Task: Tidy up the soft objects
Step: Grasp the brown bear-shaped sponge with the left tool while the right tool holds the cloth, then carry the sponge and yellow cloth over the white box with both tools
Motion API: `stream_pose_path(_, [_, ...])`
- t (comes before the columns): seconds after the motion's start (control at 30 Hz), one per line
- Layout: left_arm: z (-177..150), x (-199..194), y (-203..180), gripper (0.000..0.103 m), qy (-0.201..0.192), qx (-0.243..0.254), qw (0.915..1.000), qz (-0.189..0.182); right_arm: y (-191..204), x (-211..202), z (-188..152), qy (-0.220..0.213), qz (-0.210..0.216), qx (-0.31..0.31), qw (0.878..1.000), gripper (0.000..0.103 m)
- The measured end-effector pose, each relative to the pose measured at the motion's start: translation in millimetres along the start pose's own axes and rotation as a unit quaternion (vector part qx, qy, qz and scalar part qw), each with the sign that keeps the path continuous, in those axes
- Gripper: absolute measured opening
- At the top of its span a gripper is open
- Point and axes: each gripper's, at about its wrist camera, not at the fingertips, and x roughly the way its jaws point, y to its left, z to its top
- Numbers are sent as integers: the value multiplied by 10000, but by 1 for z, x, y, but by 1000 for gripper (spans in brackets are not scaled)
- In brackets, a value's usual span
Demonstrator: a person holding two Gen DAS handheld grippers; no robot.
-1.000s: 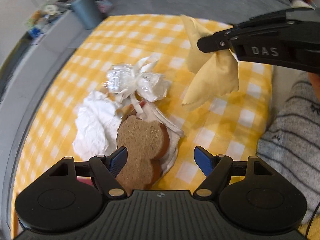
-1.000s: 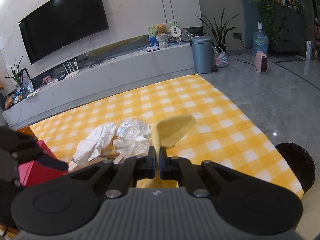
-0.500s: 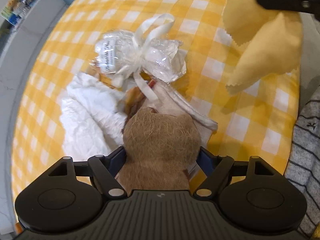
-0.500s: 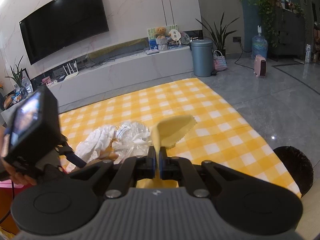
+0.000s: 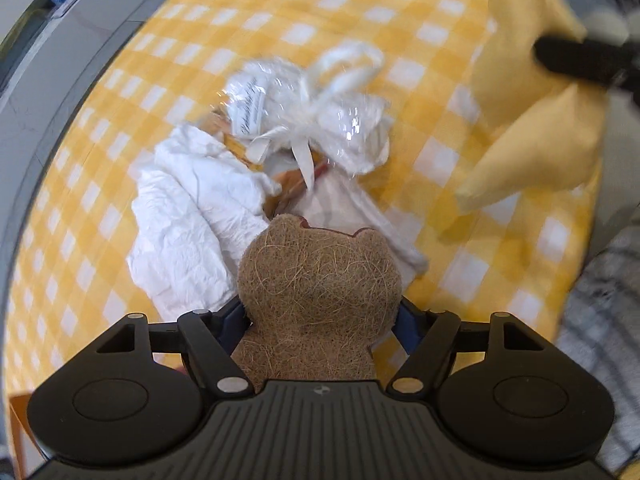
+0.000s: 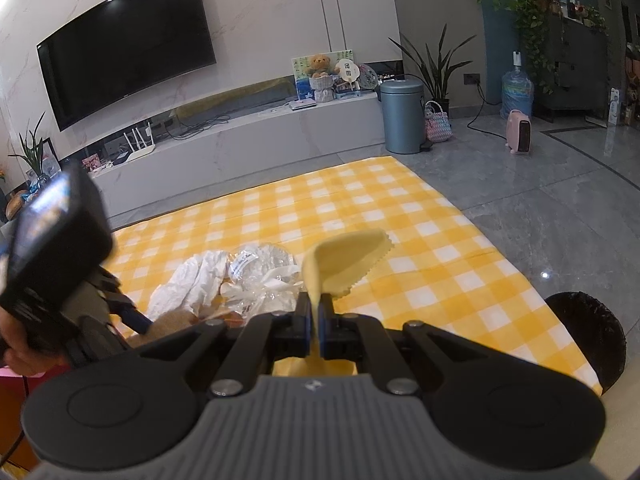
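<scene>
A brown bear-shaped fibre pad (image 5: 320,280) sits between the blue pads of my left gripper (image 5: 320,316), whose jaws are closing and touch its two sides. It stays sharp while the pile behind it blurs. That pile holds a crumpled white cloth (image 5: 188,232), a clear wrapped bundle with a white ribbon (image 5: 320,108) and a pale cloth (image 5: 352,208), all on the yellow checked blanket (image 5: 440,20). My right gripper (image 6: 316,320) is shut on a yellow cloth (image 6: 348,256), held above the blanket to the right of the pile. The left gripper's blue finger (image 6: 132,314) shows at lower left.
A striped sleeve (image 5: 600,300) lies at the blanket's right edge. A black round object (image 6: 592,336) sits on the floor off the blanket's right corner. A pink box (image 6: 12,376) stands at far left. A TV console and a grey bin (image 6: 402,118) are beyond the blanket.
My left gripper came down over the pile and its pads now bracket the brown bear-shaped pad, which was ahead of them a second ago. The right gripper kept still with the yellow cloth.
</scene>
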Motion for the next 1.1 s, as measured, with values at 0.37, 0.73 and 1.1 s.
stream_pose_path(0.37, [-34, -53, 13, 84, -801, -712, 9926, -570, 5, 2, 0, 18, -50, -77, 10000, 1])
stream_pose_path(0.73, [-32, -94, 10, 83, -1726, -687, 9824, -167, 0, 3, 1, -46, 58, 52, 10000, 1])
stream_pose_path(1.1, [-75, -153, 78, 83, -2349, -1991, 9469, 924, 22, 9, 15, -181, 62, -371, 9991, 1])
